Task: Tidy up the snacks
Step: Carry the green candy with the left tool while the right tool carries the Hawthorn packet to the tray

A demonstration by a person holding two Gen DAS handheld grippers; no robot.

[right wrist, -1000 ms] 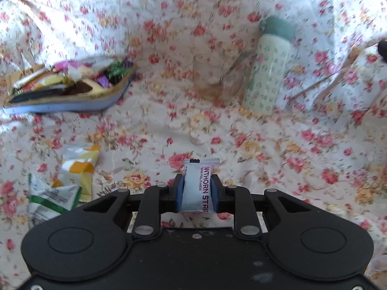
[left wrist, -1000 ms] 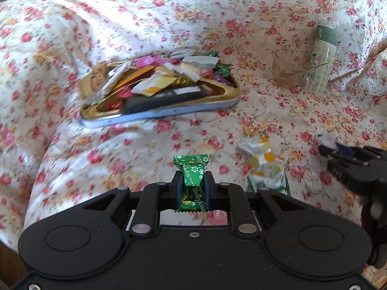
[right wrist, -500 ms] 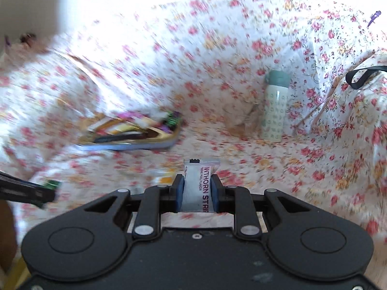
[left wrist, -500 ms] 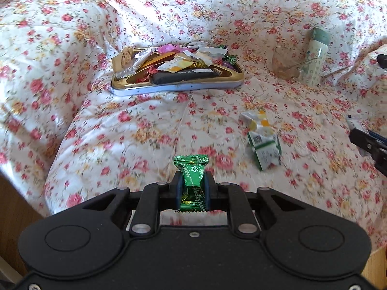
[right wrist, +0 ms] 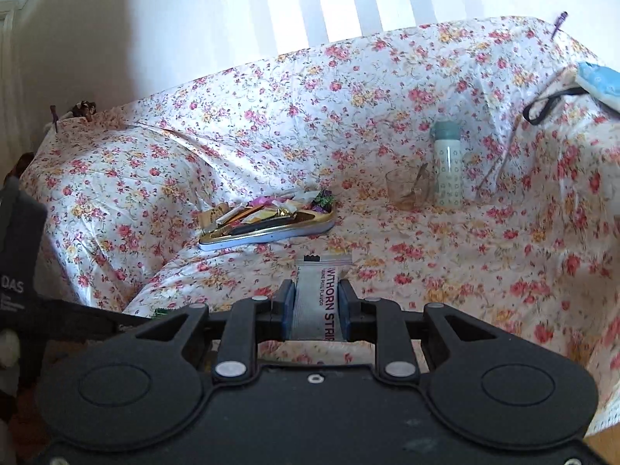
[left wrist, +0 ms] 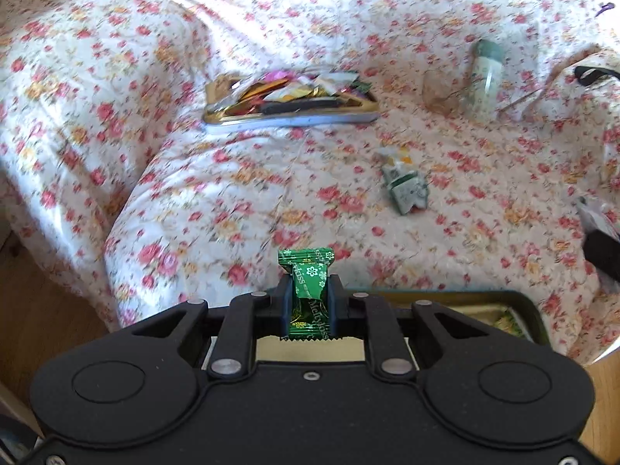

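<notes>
Two snacks are in hand at this moment, one per tool; take the left wrist view first. The left tongs (left wrist: pixel 310 302) are pinched narrow on a green candy (left wrist: pixel 308 290), its top frill standing proud above the tips and its serrated foot hanging below; directly under and just to the right of the tongs lies a dark-rimmed box (left wrist: pixel 523 302), gold inside, which I judge to be where the candy should go. Far ahead of the tongs sits the heaped snack tray (left wrist: pixel 290 118) on the flowered sheet (left wrist: pixel 193 201); ahead and to the right lie two loose packets (left wrist: pixel 405 190), a glass (left wrist: pixel 440 93) and a pale bottle (left wrist: pixel 486 73) beyond them. To do this well, I'd say bring the tips down over the box before parting them; the wrapper is light and slippery and may cling to one pad, so release low.

From the right wrist view, the right tongs (right wrist: pixel 317 302) are closed on a white strip packet (right wrist: pixel 319 294), held by its long edges with the printed face up; the tray (right wrist: pixel 271 230) is ahead and slightly left, the glass (right wrist: pixel 407 192) and bottle (right wrist: pixel 447 166) ahead to the right; the left tool's black body (right wrist: pixel 19 271) crowds the left edge. I'd judge the right should wait or approach from its own side, lest the two tools knock; whether the box lies beneath it cannot be told here.
</notes>
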